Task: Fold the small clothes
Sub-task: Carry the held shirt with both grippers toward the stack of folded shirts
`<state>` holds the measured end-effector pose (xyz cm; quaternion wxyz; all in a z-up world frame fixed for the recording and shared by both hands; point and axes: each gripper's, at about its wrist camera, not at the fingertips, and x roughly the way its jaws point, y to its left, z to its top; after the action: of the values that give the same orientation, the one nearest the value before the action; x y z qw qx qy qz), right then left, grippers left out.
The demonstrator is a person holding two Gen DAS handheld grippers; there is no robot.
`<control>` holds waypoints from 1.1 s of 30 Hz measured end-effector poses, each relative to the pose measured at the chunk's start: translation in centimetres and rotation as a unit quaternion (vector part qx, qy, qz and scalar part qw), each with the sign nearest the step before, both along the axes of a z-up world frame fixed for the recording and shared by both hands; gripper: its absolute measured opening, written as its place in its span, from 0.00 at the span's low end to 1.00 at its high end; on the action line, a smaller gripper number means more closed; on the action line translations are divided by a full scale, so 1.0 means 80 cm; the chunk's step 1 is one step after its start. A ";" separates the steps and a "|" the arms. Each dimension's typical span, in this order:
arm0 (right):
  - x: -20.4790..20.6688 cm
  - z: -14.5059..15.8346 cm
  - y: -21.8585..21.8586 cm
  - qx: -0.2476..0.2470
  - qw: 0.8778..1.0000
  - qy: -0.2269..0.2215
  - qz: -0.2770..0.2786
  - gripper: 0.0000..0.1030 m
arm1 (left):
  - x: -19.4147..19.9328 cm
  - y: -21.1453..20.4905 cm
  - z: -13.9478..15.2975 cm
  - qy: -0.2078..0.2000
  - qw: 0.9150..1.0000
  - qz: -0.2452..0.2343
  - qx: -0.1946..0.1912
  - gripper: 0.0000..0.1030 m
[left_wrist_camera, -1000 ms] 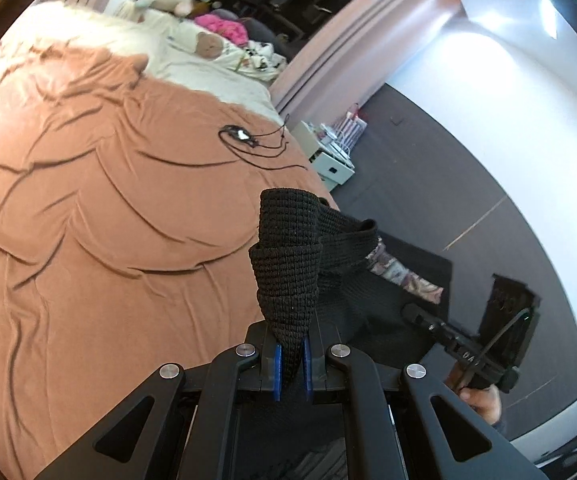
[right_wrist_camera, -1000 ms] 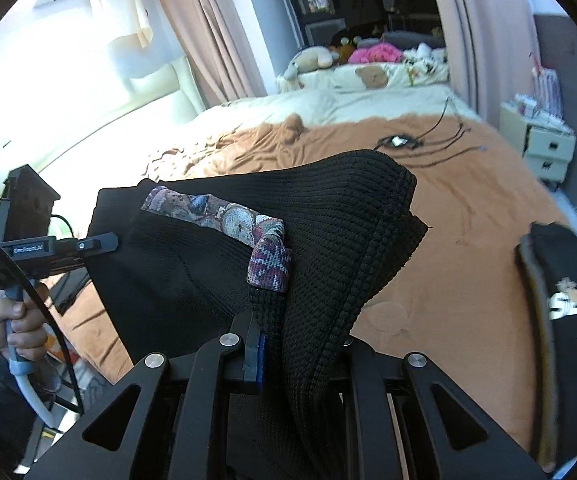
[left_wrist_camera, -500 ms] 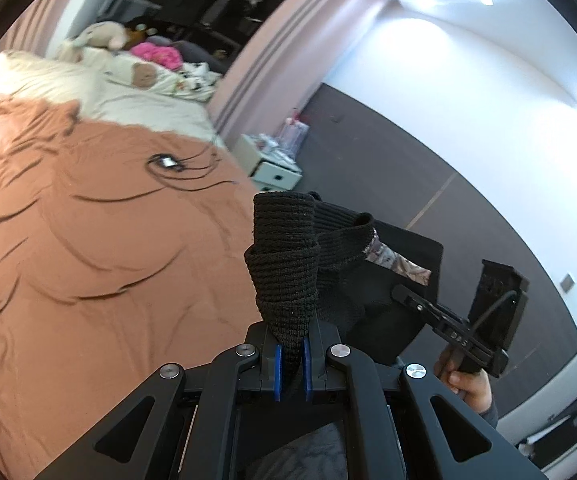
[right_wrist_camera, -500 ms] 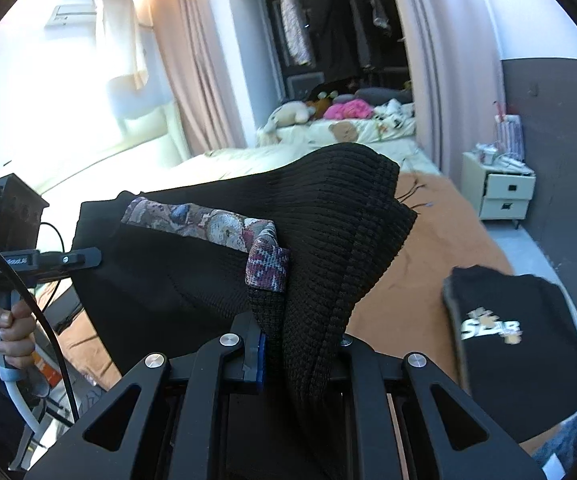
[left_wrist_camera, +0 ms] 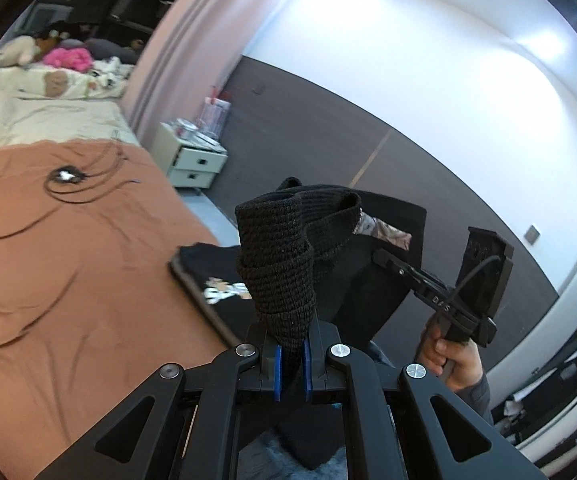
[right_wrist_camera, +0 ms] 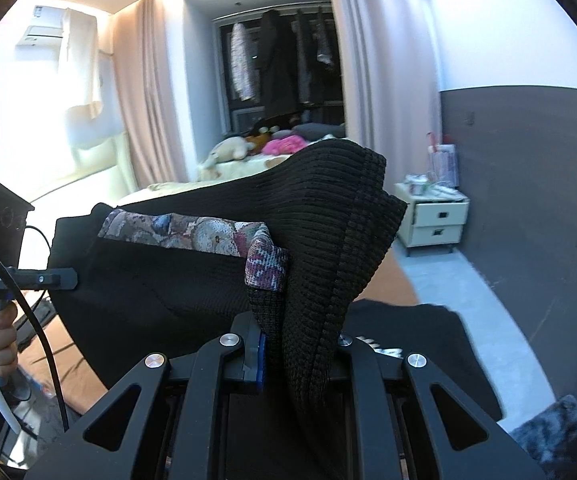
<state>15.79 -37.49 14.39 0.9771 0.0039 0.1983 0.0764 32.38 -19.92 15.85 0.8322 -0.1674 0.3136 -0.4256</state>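
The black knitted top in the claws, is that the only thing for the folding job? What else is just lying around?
For the job:
- black knitted top, with its flowery band
- left claw and right claw, both shut on it
- folded black printed shirt on the bed

Just lying about:
- cables on the brown sheet
- soft toys
- bedside drawers
- hanging clothes

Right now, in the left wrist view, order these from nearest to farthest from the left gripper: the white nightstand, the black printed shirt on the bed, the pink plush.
1. Black printed shirt, just ahead-left of the left gripper, on the bed's edge.
2. White nightstand, beside the bed, mid-distance.
3. Pink plush, far end, upper left.
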 end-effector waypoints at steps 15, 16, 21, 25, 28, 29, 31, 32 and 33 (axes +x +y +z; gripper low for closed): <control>-0.035 0.000 0.019 -0.023 0.995 -0.011 -0.097 0.10 | 0.047 -0.142 -0.018 0.010 0.993 -0.114 0.007 0.07; -0.039 -0.001 0.018 -0.022 0.995 -0.010 -0.101 0.10 | 0.049 -0.153 -0.020 0.014 0.993 -0.120 0.009 0.07; -0.033 -0.012 0.024 -0.018 0.992 0.005 -0.122 0.10 | 0.063 -0.185 -0.033 0.027 0.991 -0.133 0.011 0.07; -0.015 -0.028 0.041 -0.015 0.991 0.019 -0.131 0.10 | 0.096 -0.199 -0.052 0.045 0.989 -0.138 0.014 0.07; 0.014 -0.042 0.057 -0.007 0.990 0.029 -0.136 0.10 | 0.124 -0.207 -0.068 0.046 0.990 -0.134 0.026 0.07; 0.027 -0.045 0.061 -0.004 0.990 0.033 -0.137 0.10 | 0.136 -0.210 -0.075 0.054 0.989 -0.133 0.028 0.07; 0.056 -0.056 0.074 -0.005 0.989 0.045 -0.142 0.10 | 0.162 -0.215 -0.087 0.064 0.989 -0.127 0.032 0.07; 0.064 -0.061 0.076 -0.006 0.988 0.050 -0.143 0.10 | 0.174 -0.218 -0.093 0.068 0.989 -0.126 0.034 0.07; 0.079 -0.069 0.084 -0.006 0.988 0.057 -0.144 0.10 | 0.185 -0.220 -0.098 0.072 0.989 -0.124 0.037 0.07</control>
<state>22.09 -30.79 8.89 0.9652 0.0307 0.2511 -0.0663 47.15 -37.56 8.03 0.7540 -0.1265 0.4064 -0.5002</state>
